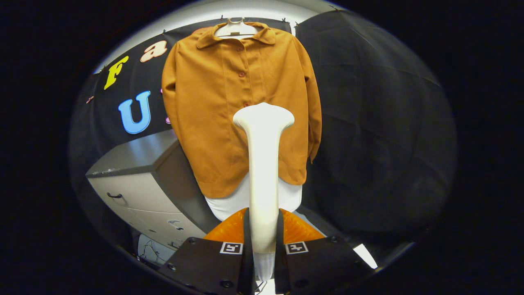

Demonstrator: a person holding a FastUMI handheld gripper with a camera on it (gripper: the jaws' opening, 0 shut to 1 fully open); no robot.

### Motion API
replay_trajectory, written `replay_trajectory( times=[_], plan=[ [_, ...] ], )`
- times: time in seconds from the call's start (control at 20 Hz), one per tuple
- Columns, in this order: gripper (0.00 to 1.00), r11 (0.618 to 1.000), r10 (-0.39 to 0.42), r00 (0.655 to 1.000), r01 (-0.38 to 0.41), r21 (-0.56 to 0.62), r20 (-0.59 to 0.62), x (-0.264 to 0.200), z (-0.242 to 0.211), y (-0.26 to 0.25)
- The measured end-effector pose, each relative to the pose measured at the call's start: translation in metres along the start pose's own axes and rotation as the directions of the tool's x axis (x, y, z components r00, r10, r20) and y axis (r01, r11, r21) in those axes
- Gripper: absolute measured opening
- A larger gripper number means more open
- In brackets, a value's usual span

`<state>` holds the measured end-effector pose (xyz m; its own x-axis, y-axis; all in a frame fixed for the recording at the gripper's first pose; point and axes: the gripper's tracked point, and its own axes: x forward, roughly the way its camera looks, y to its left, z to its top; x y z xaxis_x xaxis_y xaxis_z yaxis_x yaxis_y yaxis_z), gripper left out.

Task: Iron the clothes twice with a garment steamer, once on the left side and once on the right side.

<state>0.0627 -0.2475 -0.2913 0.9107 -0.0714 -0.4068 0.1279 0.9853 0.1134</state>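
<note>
Orange shirt (241, 110): hanging buttoned on a hanger (235, 28), beside a grey cabinet (139, 180).
Steamer (263, 164): I'm holding it upright (head before the shirt's front).
Gripper (263, 241): clamping the steamer's handle.

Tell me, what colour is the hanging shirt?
Rusty orange shirt, plain, seen in the gripper view.

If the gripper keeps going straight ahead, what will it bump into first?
Probably the orange shirt. The gripper is shut on the white steamer, whose head points at the shirt's front, right of the buttons. The steamer's head would touch first, though how near it is can't be judged.
</note>
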Motion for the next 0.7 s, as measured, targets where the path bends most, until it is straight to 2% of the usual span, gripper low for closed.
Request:
replay_trajectory(
  times=[0.2, 0.45, 0.7],
  plan=[
    [0.22, 0.999, 0.036, 0.992, -0.035, -0.006, 0.12, -0.026, 0.064, 0.036],
    [0.22, 0.996, 0.087, 0.965, -0.086, -0.016, 0.248, -0.063, 0.137, 0.088],
    [0.22, 0.991, 0.131, 0.943, -0.128, -0.029, 0.305, -0.092, 0.196, 0.139]
  ],
)
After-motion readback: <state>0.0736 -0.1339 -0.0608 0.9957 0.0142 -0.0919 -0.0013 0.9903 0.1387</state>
